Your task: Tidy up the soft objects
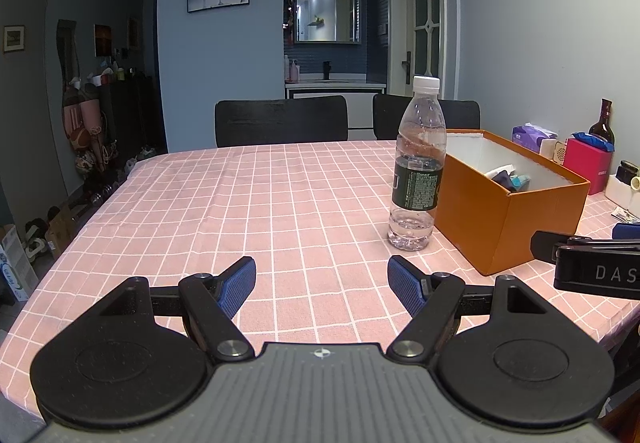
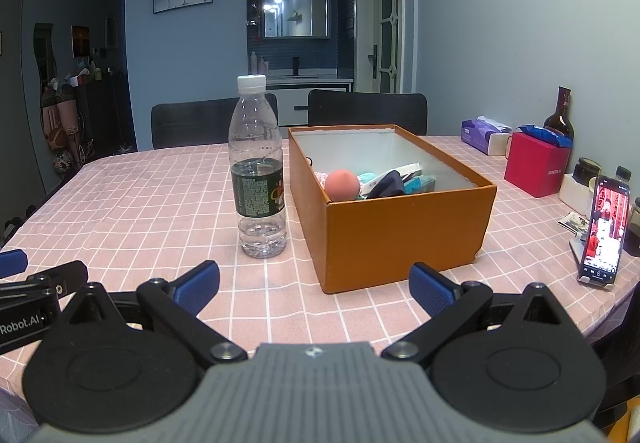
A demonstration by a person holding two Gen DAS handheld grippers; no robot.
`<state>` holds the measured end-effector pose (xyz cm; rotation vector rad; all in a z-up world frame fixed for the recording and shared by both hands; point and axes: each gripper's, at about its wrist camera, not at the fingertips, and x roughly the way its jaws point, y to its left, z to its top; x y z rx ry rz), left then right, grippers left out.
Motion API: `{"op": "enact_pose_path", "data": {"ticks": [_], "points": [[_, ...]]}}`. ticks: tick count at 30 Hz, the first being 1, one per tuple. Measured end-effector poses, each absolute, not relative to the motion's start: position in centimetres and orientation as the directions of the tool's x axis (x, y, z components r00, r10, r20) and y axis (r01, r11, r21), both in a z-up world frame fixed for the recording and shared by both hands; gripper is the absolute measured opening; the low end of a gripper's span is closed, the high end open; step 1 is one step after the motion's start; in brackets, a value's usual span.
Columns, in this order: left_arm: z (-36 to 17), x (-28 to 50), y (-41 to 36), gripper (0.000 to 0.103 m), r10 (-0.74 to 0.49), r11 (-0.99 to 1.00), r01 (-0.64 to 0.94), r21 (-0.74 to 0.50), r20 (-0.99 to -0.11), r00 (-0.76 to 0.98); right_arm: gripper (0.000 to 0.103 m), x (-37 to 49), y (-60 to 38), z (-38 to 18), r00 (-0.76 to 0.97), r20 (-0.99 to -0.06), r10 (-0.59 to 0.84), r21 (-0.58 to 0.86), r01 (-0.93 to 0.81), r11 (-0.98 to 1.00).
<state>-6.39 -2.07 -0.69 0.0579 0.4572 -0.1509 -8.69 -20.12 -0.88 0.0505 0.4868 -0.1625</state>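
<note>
An open orange box (image 2: 404, 231) stands on the pink checked tablecloth (image 2: 160, 203). Inside it lie soft things: a pink ball (image 2: 341, 184), a dark cloth (image 2: 387, 184) and teal and white items. The box also shows in the left wrist view (image 1: 516, 219), at the right. My right gripper (image 2: 314, 285) is open and empty, just in front of the box's near wall. My left gripper (image 1: 321, 283) is open and empty over bare tablecloth, left of the box. The right gripper's side shows at the right edge of the left wrist view (image 1: 592, 267).
A clear water bottle (image 2: 258, 167) with a dark label stands just left of the box, also in the left wrist view (image 1: 418, 167). At the right are a lit phone on a stand (image 2: 606, 231), a red box (image 2: 536, 163), a tissue pack (image 2: 482, 133) and a dark glass bottle (image 2: 560, 115). Two black chairs (image 2: 212, 123) stand behind the table.
</note>
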Motion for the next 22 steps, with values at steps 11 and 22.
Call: {"op": "enact_pose_path", "data": {"ticks": [11,22], "points": [[-0.73,-6.33,-2.02,0.088,-0.136,0.986,0.164,0.023,-0.447,0.884,0.099,-8.53,-20.08,-0.91,0.868,-0.475,-0.145,0.006,0.168,0.986],[-0.8,-6.13,-1.85,0.088,-0.138,0.986,0.167,0.027,-0.45,0.883,0.099,-8.19,-20.12,-1.06,0.865,-0.48,-0.147,0.006,0.171,0.985]]}}
